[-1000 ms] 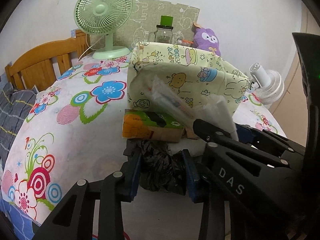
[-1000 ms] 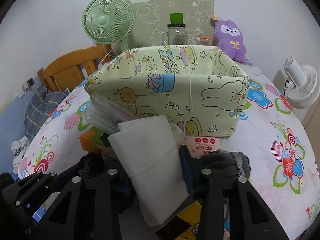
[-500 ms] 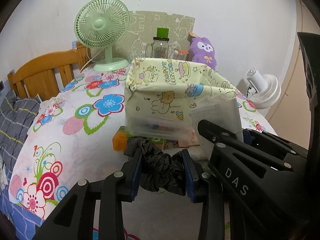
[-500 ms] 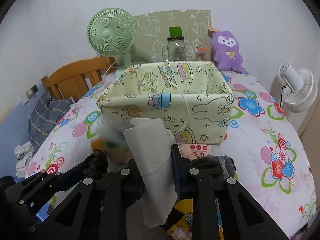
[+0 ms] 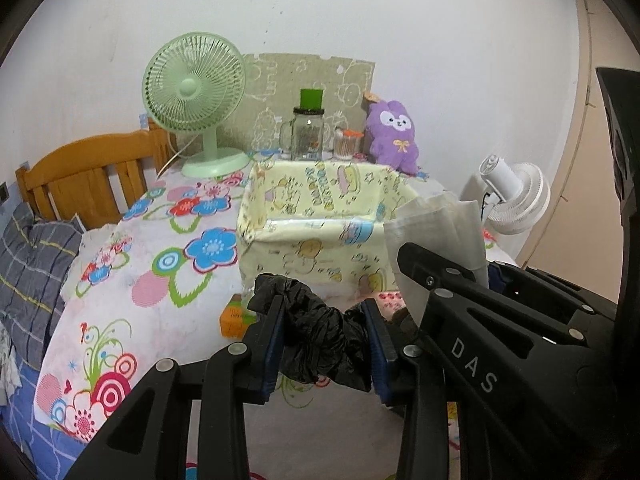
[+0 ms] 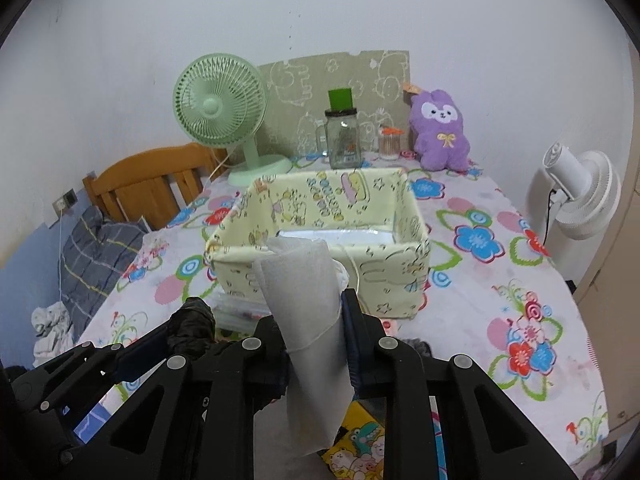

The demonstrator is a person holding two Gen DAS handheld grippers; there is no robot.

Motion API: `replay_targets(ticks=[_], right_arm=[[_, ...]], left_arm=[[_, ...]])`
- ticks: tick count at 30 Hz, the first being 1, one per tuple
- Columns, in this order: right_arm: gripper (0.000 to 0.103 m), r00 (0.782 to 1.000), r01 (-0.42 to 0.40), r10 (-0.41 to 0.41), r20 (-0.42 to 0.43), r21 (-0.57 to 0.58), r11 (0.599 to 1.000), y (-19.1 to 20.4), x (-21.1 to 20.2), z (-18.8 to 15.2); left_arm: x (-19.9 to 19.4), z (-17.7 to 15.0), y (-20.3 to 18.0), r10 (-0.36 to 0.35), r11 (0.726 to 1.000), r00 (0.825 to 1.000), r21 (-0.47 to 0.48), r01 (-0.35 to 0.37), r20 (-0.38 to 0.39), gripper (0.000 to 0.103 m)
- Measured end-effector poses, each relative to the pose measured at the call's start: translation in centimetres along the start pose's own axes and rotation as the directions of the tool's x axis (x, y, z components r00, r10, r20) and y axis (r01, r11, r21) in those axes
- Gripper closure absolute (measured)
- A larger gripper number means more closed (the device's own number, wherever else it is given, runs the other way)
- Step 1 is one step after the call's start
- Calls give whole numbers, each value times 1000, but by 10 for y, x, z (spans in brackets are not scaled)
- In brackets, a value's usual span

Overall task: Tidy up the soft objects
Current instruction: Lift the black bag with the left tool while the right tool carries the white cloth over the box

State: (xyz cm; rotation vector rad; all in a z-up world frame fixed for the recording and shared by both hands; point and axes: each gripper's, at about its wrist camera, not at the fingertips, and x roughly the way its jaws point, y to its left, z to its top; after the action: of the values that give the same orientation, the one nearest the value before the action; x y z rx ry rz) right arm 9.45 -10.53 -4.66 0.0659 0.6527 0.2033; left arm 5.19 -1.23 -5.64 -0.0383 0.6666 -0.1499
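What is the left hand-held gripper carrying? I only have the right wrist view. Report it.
Observer: The left hand-held gripper is shut on a crumpled black plastic bag, pinched between both pads.
Operator: Now tell me what lies on the table just past that bag.
Observer: A small orange box lies on the floral tablecloth, by the near left corner of the yellow fabric bin.
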Motion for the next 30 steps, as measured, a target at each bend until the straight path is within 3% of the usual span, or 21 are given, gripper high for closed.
replay_targets(ticks=[18,30], right_arm=[[78,996,45,-44,80,-2,999,-2,-37,31],[78,994,55,-55,90,-1,998,-6,-27,49]], left_arm=[[-16,32,-15,-18,999,998,38,15,64,66],[-1,51,-14,-4,999,997,36,2,72,66]])
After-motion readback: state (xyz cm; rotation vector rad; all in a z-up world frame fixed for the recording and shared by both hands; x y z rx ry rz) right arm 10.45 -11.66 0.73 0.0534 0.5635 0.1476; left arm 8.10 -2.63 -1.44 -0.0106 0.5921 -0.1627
